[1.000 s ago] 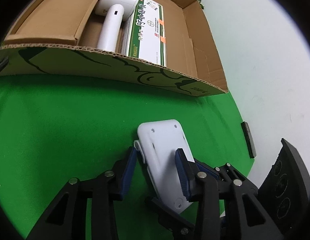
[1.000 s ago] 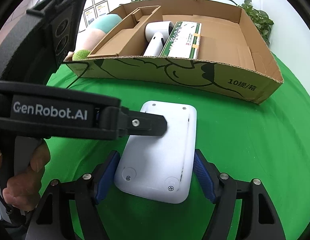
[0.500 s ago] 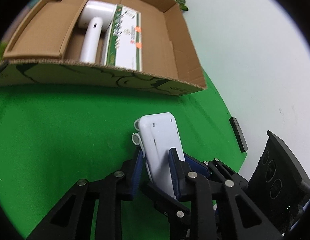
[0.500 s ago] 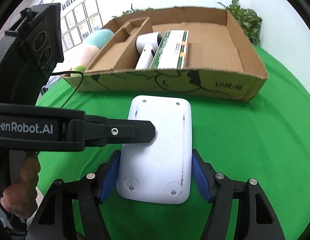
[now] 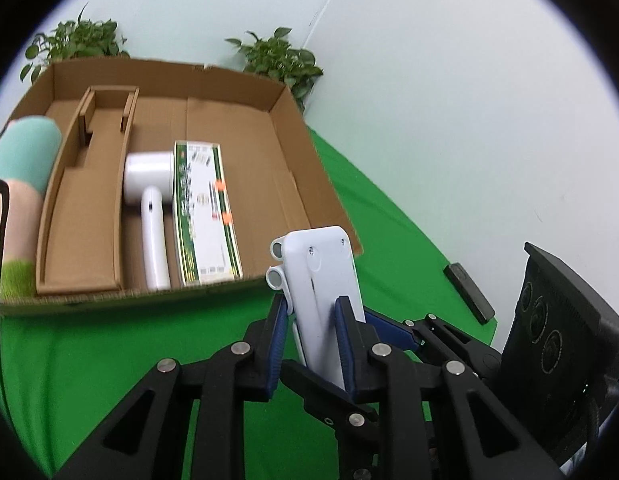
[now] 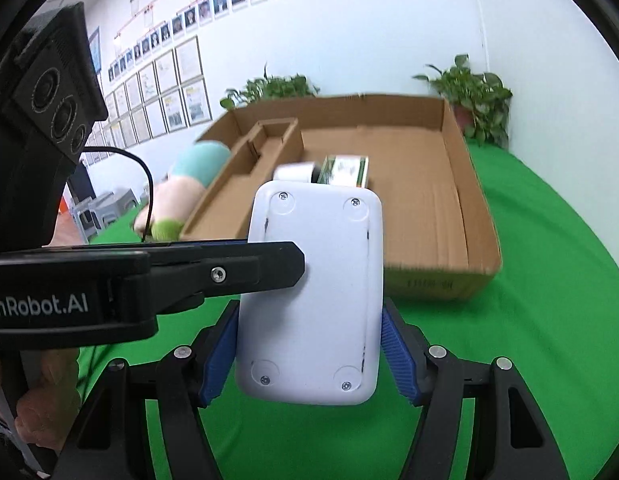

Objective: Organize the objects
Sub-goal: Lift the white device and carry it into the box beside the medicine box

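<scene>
A green surface (image 5: 109, 344) is spreading under everything, running back to a white wall with two potted plants (image 5: 281, 56) standing against it. On it a wide, shallow cardboard box (image 5: 237, 128) is lying open, and its floor is mostly bare on the right. Against the box's left wall a cardboard insert (image 5: 85, 184) is forming a narrow channel; just beside that a white hair dryer (image 5: 149, 208) is lying with its handle pointing toward the near wall, and touching its right side a green and white carton (image 5: 201, 212) is lying flat. Outside the box on the left a soft pink and teal toy (image 6: 189, 184) is resting on the surface.

The white device (image 6: 313, 296) is being held in the air in front of the box's near wall, its screwed back facing the right wrist camera, with no part of it touching the surface. Both grippers are clamping it at once. The right gripper (image 6: 309, 348) is holding it across its width – blue pads pressing on both long edges, jaws standing fairly wide. The left gripper (image 5: 313, 344) is gripping it across its thin side, jaws narrow and pressing front and back; in the right wrist view one of its black fingers (image 6: 237, 268) is lying across the device's left edge.

A small black bar (image 5: 469, 292) is lying near the surface's right edge, well apart from the box. A hand (image 6: 45, 408) is showing at the lower left of the right wrist view.
</scene>
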A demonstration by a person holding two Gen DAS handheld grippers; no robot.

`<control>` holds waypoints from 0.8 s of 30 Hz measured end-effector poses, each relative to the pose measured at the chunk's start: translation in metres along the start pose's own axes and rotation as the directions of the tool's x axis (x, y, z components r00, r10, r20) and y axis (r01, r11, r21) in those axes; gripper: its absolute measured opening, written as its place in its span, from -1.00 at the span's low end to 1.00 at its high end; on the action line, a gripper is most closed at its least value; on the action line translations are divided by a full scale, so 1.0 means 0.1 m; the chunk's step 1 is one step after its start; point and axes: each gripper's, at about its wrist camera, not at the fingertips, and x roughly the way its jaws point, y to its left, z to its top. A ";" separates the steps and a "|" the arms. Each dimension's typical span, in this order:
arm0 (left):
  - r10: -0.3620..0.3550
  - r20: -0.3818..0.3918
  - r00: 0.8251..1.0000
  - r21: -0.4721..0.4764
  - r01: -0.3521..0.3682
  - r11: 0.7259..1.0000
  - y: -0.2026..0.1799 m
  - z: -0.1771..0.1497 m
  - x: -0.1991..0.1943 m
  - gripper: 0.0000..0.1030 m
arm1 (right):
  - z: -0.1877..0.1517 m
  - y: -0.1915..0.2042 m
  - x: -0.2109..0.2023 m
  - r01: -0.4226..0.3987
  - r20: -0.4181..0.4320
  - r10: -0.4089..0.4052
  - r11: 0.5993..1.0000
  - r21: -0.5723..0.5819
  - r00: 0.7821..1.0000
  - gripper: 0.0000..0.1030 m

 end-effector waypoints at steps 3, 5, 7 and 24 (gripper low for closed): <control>-0.001 0.017 1.000 0.010 0.001 1.000 0.02 0.12 -0.02 -0.59 | 0.14 -0.03 0.04 -0.001 0.013 0.000 1.000 0.010 1.000 0.23; 0.002 0.030 1.000 0.026 -0.003 1.000 0.01 0.19 -0.03 -0.59 | 0.22 -0.07 0.06 -0.007 0.019 0.006 1.000 0.025 1.000 0.23; 0.002 0.040 0.999 0.037 -0.003 0.999 -0.01 0.27 0.01 -0.59 | 0.29 -0.12 0.06 -0.007 0.027 0.007 1.000 0.028 1.000 0.23; -0.027 -0.106 0.994 -0.051 0.022 0.998 0.30 0.93 0.88 -0.63 | 0.90 -0.96 0.90 -0.093 -0.124 0.114 0.982 0.166 0.986 0.23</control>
